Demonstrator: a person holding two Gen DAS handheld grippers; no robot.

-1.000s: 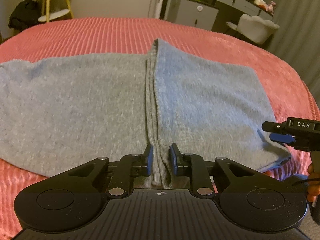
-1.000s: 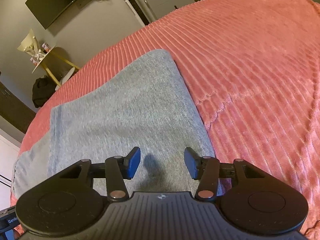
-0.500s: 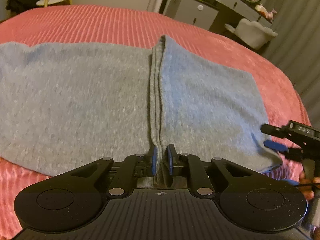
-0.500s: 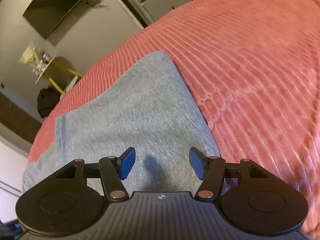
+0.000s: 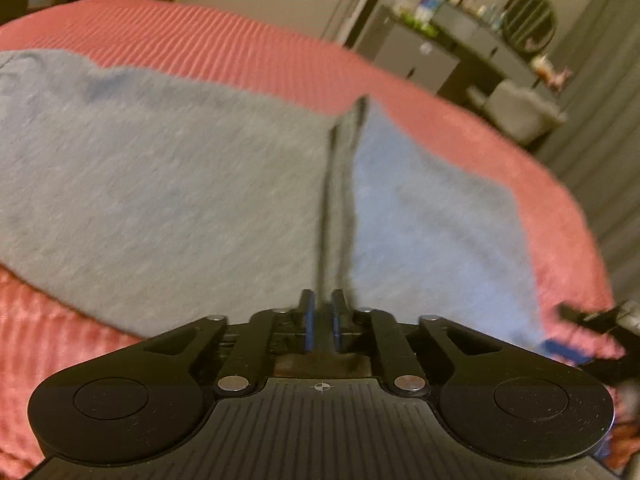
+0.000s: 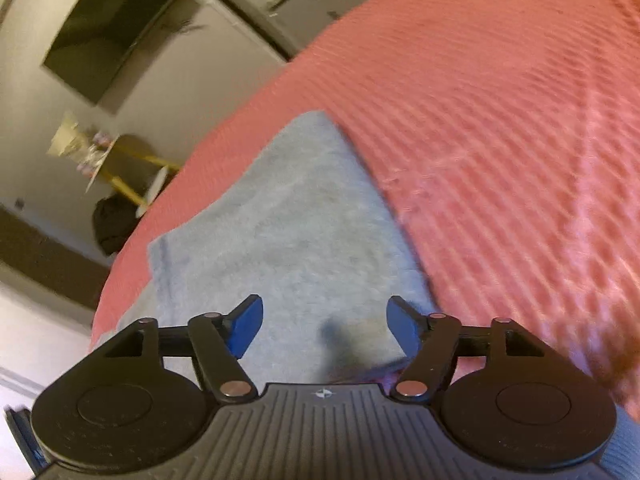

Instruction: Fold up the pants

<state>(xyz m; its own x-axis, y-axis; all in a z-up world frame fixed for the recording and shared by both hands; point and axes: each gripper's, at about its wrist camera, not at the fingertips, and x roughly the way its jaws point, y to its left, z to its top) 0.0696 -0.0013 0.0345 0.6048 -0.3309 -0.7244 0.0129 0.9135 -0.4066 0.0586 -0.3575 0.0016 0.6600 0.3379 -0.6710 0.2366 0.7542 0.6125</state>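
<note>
Grey pants (image 5: 160,200) lie flat on a pink ribbed bedspread (image 5: 240,48), with a folded-over flap on the right whose edge forms a raised ridge (image 5: 340,184). My left gripper (image 5: 322,316) pinches the near end of that ridge between its blue pads, and its jaws are opening slightly. My right gripper (image 6: 324,324) hovers over the near right corner of the pants (image 6: 288,240). Its jaws are opening wide, with nothing between them. The right gripper (image 5: 592,332) also shows at the right edge of the left wrist view, beside the flap's corner.
The bedspread (image 6: 500,120) stretches to the right of the pants. Beyond the bed stand a dresser with a round mirror (image 5: 460,52) and a pale chair (image 5: 516,108). On the other side are a wall screen (image 6: 112,28), a yellow-legged side table (image 6: 132,168) and a dark bag (image 6: 112,224).
The left pads closed in on the ridge of the fold and the left view rolled. The right jaws widened step by step, and the right gripper rose a little over the corner.
</note>
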